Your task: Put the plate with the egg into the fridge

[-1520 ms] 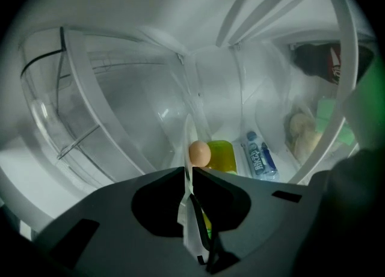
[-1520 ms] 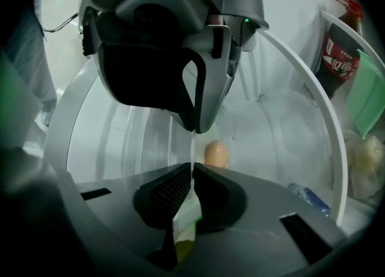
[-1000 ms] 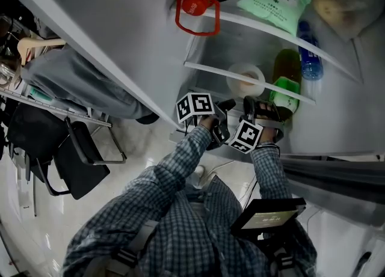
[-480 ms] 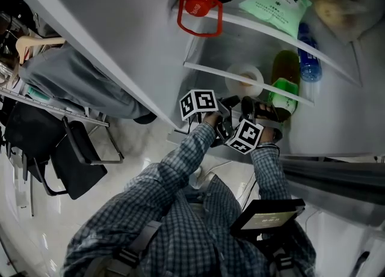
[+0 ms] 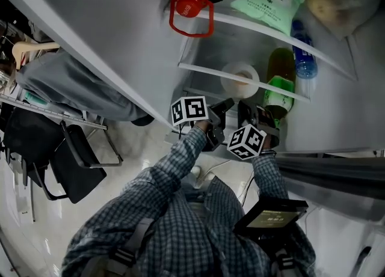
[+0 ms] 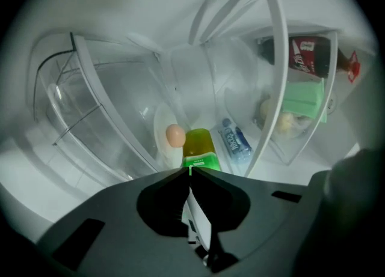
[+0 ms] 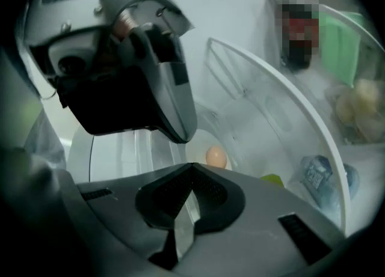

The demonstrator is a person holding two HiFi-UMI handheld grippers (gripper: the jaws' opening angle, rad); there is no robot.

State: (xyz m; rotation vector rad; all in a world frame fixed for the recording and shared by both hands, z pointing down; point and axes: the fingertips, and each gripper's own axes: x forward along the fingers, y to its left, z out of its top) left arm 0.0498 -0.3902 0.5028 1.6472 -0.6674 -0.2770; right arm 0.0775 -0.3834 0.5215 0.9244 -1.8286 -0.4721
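The left gripper (image 6: 189, 169) had its jaws pressed together on nothing, and the right gripper (image 7: 191, 165) was likewise closed and empty. Both hung side by side just in front of the tall green plastic bottle (image 6: 198, 148), outside the shelf edge and touching nothing. The round white plate (image 6: 161, 145) stood just left of that bottle on the same clear fridge shelf (image 5: 204, 69), straight ahead of both jaw pairs. The left gripper looked slightly the nearer. Being round, the plate offered no long axis to line up on. It sat flat, with one pale brown egg (image 6: 175, 135) resting near its middle. Judged from this, the placing was already done, and any next move needed only a clear backing away from the bottle.
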